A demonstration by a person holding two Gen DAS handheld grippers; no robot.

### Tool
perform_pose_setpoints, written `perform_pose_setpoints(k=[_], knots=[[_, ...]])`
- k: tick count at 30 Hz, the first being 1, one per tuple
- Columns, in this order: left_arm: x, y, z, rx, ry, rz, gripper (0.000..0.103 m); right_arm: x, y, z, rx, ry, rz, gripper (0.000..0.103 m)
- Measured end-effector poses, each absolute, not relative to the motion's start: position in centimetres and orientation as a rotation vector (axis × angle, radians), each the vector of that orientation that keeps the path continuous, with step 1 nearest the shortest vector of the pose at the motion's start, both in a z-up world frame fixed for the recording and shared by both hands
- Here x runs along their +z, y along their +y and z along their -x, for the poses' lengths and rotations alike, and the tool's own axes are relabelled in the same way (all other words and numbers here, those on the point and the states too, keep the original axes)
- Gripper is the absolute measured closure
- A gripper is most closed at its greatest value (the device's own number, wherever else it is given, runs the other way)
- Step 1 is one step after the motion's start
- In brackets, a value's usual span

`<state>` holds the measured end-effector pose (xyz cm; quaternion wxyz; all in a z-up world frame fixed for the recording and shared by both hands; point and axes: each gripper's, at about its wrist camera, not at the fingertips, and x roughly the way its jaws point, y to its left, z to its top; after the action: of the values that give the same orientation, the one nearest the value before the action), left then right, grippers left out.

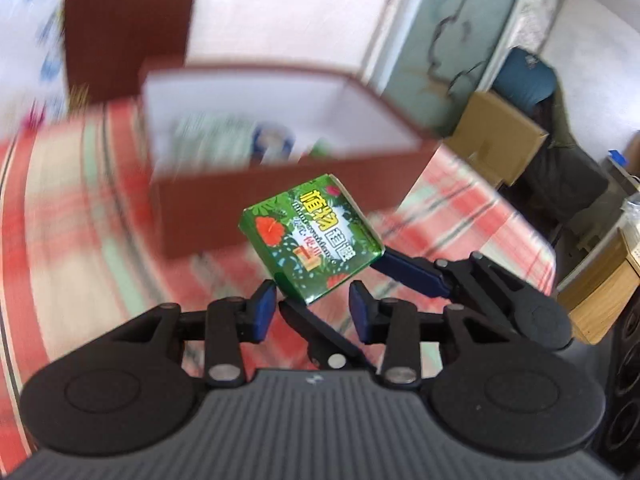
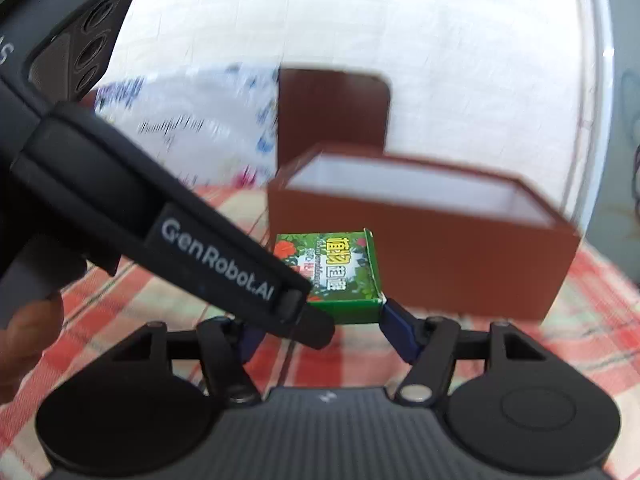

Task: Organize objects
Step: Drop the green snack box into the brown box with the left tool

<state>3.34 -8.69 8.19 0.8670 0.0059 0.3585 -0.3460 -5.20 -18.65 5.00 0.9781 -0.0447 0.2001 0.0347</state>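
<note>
A small green box [image 1: 310,236] with a red flower and yellow characters hangs tilted over the checked cloth. My right gripper [image 1: 332,280] comes in from the right and is shut on it, one blue pad at the box's right corner and one finger under it. In the right wrist view the green box [image 2: 332,268] sits between the right gripper [image 2: 320,320] pads. My left gripper [image 1: 313,300] is open, with the box's lowest corner between its blue pads and thin gaps on both sides. Just behind stands an open red-brown box [image 1: 280,196] with a white inside holding several blurred items.
The red-brown lid [image 1: 128,32] leans upright behind the box. A red checked cloth [image 1: 80,220] covers the table. Off the table's right edge are a cardboard carton [image 1: 500,140] and a wooden cabinet [image 1: 600,292]. The left tool's black housing [image 2: 216,264] crosses the right wrist view; a hand [image 2: 28,340] holds it.
</note>
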Motion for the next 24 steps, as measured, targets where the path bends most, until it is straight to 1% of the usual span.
perform_pose_setpoints(k=[4,5,6,7,8,9,10,11,12,13,14,15,19,21,24], knots=[[10.9,-11.6,-6.1,-0.731,0.674,-0.035,0.056,7.3,-20.2,3.9,-0.012,0.279,0.111,0.041],[11.3,-12.5,-7.2,-0.72,0.656,-0.033,0.045,7.8,-20.6,3.0,-0.03,0.267,0.123,0.04],[11.7,-13.4,-8.5,-0.707,0.646,-0.019,0.038,8.4,-21.0,1.8,-0.048,0.251,0.132,0.04],[11.8,-14.4,-10.1,-0.671,0.641,-0.015,0.028,8.9,-21.6,0.4,-0.064,0.234,0.13,0.037],[11.7,-15.3,-11.4,-0.616,0.634,-0.027,0.028,9.3,-22.1,-1.4,-0.086,0.225,0.127,0.02],[11.4,-15.6,-12.5,-0.56,0.648,-0.025,0.03,9.2,-22.7,-3.6,-0.144,0.242,0.14,0.01],[11.0,-15.8,-13.3,-0.526,0.685,0.002,0.032,8.7,-23.3,-5.6,-0.189,0.275,0.168,0.014],[10.7,-15.1,-13.3,-0.56,0.702,0.048,0.032,8.1,-24.0,-7.3,-0.237,0.324,0.184,0.032],[10.5,-14.2,-12.7,-0.606,0.688,0.074,0.031,7.9,-24.8,-7.8,-0.27,0.367,0.159,0.036],[10.3,-13.4,-11.8,-0.616,0.65,0.063,0.031,7.9,-25.7,-7.1,-0.257,0.368,0.09,0.031],[10.0,-13.0,-10.9,-0.6,0.612,0.032,0.031,8.0,-26.5,-5.5,-0.225,0.335,0.023,0.022],[9.6,-12.7,-10.2,-0.588,0.588,0.008,0.031,7.8,-27.0,-3.8,-0.216,0.295,-0.014,0.02],[7.9,-10.9,-9.2,-0.603,0.618,0.024,0.031,6.2,-26.4,1.0,-0.211,0.244,-0.027,0.02],[8.0,-9.7,-7.8,-0.585,0.562,-0.007,0.031,5.4,-25.9,1.9,-0.189,0.276,-0.052,0.02],[8.3,-6.9,-6.3,-0.562,0.539,-0.009,0.031,4.5,-24.4,1.6,-0.139,0.348,-0.035,0.02]])
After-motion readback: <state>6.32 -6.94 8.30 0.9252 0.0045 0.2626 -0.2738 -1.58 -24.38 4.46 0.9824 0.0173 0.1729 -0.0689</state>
